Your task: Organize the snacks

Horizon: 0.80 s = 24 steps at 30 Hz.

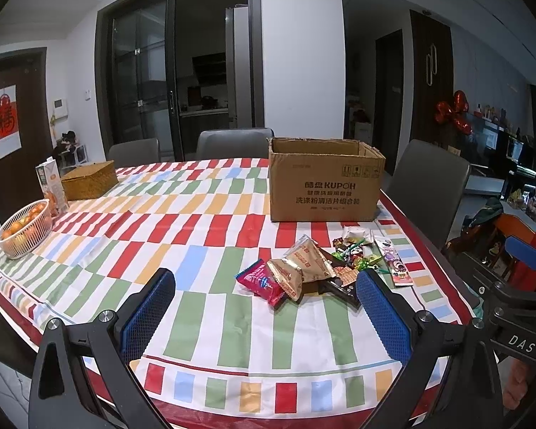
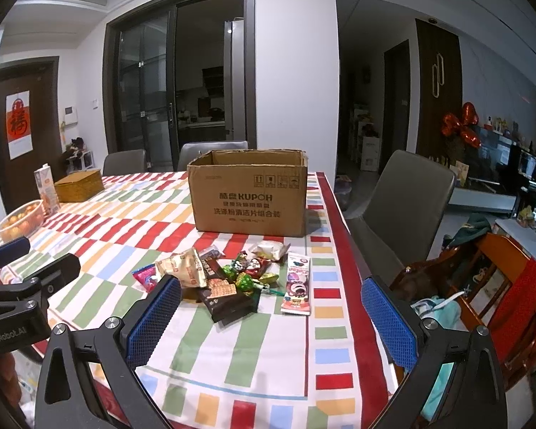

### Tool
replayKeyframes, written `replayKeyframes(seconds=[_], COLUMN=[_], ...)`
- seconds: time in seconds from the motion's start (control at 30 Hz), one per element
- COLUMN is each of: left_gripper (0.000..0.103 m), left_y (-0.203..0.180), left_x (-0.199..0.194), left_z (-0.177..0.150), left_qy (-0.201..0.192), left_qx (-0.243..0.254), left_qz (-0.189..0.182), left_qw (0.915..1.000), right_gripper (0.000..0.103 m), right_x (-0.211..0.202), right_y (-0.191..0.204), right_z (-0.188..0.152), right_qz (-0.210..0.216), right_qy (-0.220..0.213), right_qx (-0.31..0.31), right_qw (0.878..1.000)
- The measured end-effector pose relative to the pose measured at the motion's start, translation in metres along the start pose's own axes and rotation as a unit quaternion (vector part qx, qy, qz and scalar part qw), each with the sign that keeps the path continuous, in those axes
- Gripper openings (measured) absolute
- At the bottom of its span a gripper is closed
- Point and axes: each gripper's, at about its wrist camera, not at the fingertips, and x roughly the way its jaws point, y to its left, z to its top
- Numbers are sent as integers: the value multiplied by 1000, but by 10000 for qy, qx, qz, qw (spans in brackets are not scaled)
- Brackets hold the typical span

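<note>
Striped cloth (image 1: pixel 182 221) in red, green, blue and orange is covering the bench. Snack pile (image 1: pixel 325 268) is lying near the bench's right edge, just in front of an open cardboard box (image 1: pixel 325 186); box and pile are apart. Pile is including a pink packet (image 1: pixel 262 282), brown packets (image 1: pixel 303 264) and a long purple packet (image 2: pixel 296 282). Left claw (image 1: pixel 264 318) is hovering over the cloth with fingers spread, holding nothing. Right claw (image 2: pixel 271 321) is likewise hanging spread wide and gripping nothing. Fruit basket (image 1: pixel 25 228), carton (image 1: pixel 51 186) and woven box (image 1: pixel 89 178) are sitting far left.
</note>
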Motion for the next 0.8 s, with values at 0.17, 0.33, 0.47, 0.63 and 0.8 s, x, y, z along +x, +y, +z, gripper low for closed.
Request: replayKeyframes(seconds=[0.17,0.33,0.47,0.63,0.8], left_gripper=[103,103,103,103,103], left_y=[0,0,-1,-1,-1], left_x=[-1,-1,-1,-2,-2], left_z=[0,0,1,1,1], left_qy=[6,6,4,1,-1], left_qx=[-3,2,10,10,14], left_qz=[-19,-13,-11,-18,-15], left_qw=[10000,10000,10000,10000,10000], right_gripper=[102,102,102,102,102], right_x=[0,-2,-3,-3,-4], right_y=[1,2,3,3,4], right_z=[-1,0,0,0,0], right_qz=[2,31,39,41,46], right_qy=[-11,-44,-79,-79,-70], right_qx=[-8,-51,-75,-73,-72], right_qw=[10000,10000,9999,9999,9999])
